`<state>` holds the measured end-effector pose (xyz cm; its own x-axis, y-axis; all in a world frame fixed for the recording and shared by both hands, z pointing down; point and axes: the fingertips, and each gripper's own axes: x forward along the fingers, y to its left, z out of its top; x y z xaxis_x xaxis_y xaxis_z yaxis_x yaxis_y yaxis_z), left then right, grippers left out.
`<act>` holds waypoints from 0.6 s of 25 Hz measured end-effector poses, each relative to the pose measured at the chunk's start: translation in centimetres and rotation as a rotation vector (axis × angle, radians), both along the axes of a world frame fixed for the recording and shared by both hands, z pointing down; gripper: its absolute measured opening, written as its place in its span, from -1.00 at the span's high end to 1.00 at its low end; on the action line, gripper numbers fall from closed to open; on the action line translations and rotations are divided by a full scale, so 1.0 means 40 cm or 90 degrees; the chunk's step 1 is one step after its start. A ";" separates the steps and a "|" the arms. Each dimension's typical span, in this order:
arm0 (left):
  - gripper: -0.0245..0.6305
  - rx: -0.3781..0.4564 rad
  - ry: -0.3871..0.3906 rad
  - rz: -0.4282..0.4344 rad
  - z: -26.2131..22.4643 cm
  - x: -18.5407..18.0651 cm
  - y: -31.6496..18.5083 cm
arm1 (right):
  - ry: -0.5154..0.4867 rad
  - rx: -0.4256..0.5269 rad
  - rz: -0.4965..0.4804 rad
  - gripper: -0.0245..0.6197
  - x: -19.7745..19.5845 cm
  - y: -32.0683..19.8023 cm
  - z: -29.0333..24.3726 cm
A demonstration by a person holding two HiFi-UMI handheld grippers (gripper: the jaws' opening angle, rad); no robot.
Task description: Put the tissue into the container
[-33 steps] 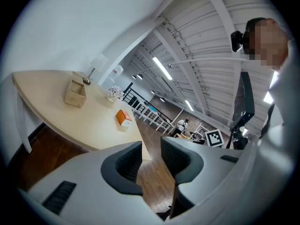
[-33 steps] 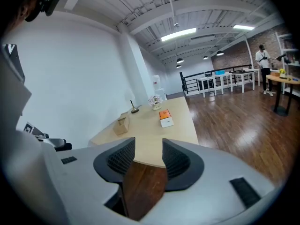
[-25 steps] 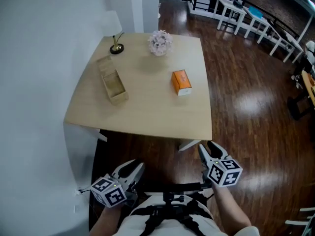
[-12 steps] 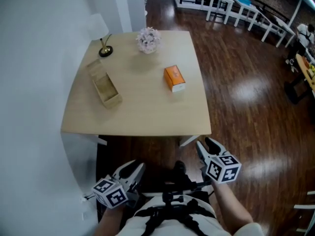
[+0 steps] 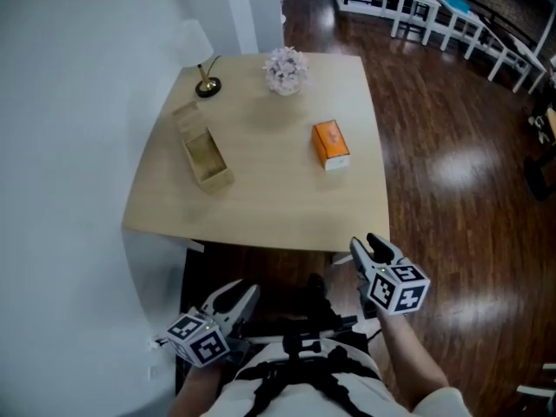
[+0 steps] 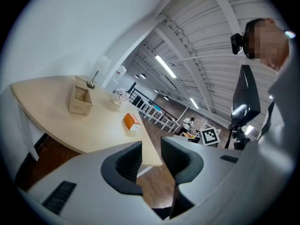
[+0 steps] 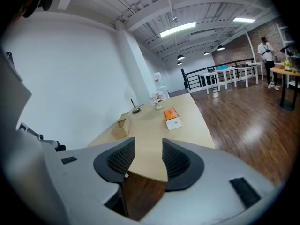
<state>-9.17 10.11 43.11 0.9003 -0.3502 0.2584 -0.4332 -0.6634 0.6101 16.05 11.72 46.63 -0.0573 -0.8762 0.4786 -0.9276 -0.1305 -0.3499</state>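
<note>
Toward the right of the desk [image 5: 261,207], upper middle of the head view, sits the orange tissue box [image 5: 330,144], well apart from the open wooden container [image 5: 207,156] at left, while low in frame the left gripper [image 5: 236,295] and right gripper [image 5: 367,247] hover with jaws partly open, holding nothing

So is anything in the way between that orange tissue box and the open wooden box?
Nothing visible. Only bare light wooden tabletop lies between the orange tissue box and the open wooden box; the pale flower bunch stands near the far edge, off that line.
</note>
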 end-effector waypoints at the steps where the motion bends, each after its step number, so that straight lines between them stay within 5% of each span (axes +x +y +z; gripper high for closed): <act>1: 0.54 0.003 0.001 -0.007 -0.007 0.007 -0.015 | 0.004 0.006 -0.006 0.40 0.007 -0.026 -0.009; 15: 0.54 0.017 -0.005 -0.045 -0.052 0.224 -0.228 | 0.030 0.018 -0.067 0.40 0.208 -0.277 -0.056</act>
<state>-0.21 1.00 41.05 0.8709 -0.4200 0.2554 -0.4846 -0.6467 0.5890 24.35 0.65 44.39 -0.1280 -0.8800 0.4575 -0.9511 -0.0218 -0.3080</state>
